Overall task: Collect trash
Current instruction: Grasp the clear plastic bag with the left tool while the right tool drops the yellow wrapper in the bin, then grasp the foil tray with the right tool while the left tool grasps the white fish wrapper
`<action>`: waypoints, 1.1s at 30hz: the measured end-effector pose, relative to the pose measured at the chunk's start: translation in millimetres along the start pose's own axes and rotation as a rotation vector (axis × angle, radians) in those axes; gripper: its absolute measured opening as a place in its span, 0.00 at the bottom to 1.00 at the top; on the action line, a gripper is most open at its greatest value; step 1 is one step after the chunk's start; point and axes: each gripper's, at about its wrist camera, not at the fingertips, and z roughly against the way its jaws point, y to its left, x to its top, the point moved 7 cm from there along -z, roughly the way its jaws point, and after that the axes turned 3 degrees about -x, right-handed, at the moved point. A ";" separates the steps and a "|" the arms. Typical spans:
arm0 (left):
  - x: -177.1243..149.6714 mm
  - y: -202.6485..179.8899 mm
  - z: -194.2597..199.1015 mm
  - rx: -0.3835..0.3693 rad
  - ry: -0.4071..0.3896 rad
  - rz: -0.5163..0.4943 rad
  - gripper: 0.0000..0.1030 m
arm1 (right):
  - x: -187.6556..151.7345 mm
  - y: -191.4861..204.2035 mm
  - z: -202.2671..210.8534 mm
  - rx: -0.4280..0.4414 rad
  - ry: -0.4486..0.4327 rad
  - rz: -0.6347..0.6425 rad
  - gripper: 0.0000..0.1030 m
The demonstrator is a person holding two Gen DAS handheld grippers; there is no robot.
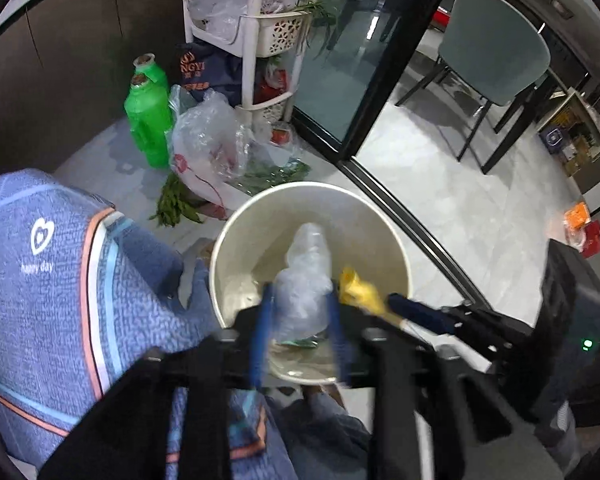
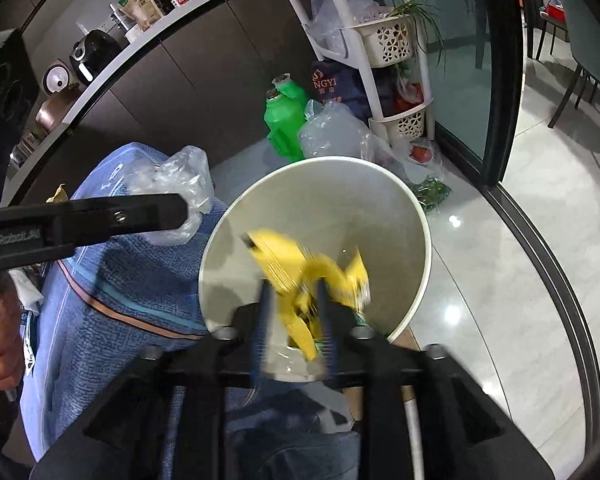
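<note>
Left gripper (image 1: 300,304) part-open around plastic wrap (image 1: 306,276) | right gripper (image 2: 294,308) part-open around banana peel (image 2: 300,268) | both over white bin (image 2: 380,184)

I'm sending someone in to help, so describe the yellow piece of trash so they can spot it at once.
Find the round white bin on the grey tiled floor, in front of the white plastic shelf rack. Over its mouth, between the right gripper's blue fingers, is a crumpled yellow wrapper. It is the only bright yellow thing; the trash at the left gripper is a clear plastic bag.

White bin (image 2: 416,240), yellow wrapper (image 2: 300,268), green jug (image 1: 148,120) (clear bag (image 1: 304,276)).
</note>
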 end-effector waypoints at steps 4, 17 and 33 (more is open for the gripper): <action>8.1 3.4 7.2 0.087 -0.071 -0.008 0.87 | 1.5 1.4 4.9 0.017 -0.044 0.030 0.77; 7.3 14.4 42.8 0.138 -0.127 0.060 0.97 | 2.7 11.2 26.2 0.022 -0.062 0.020 0.92; -43.0 30.2 176.8 0.200 -0.252 0.121 0.97 | 6.2 91.1 114.9 0.058 -0.162 0.130 0.92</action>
